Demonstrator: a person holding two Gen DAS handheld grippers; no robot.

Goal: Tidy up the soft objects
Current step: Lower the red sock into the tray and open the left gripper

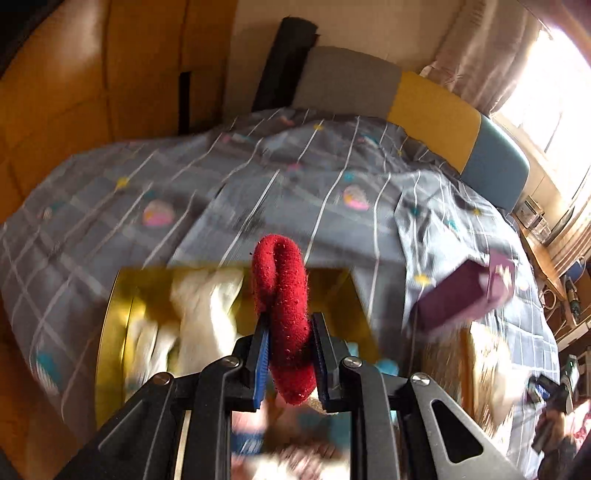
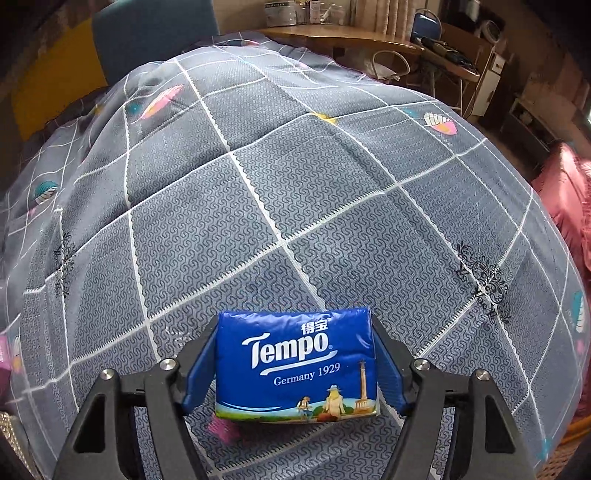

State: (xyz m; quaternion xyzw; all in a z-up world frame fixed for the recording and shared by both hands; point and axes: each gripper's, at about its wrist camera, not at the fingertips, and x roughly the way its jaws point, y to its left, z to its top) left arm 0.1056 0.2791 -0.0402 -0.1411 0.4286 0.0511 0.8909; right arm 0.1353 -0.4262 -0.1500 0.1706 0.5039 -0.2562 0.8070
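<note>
Right wrist: tissue pack (image 2: 297,365) clamped between right claw (image 2: 295,363) pads.

Red sock (image 1: 284,317): fuzzy knit cloth, matt, with a rough nap. Left gripper (image 1: 288,354): matt black plastic frame, bright metal screw heads, ribbed blue pads. Yellow box (image 1: 110,332): smooth walls with a slight sheen; the blur leaves the material unclear. White cloth (image 1: 207,314) inside it: soft, matt. Tissue pack (image 2: 295,365): glossy blue plastic film, lightly crinkled along the top edge. Right gripper (image 2: 295,369): smooth blue plastic fingers (image 2: 199,369) with a faint shine. Bedcover (image 2: 295,184): grey woven cloth, matt, fine-textured. Desk (image 2: 332,35): smooth wood.
</note>
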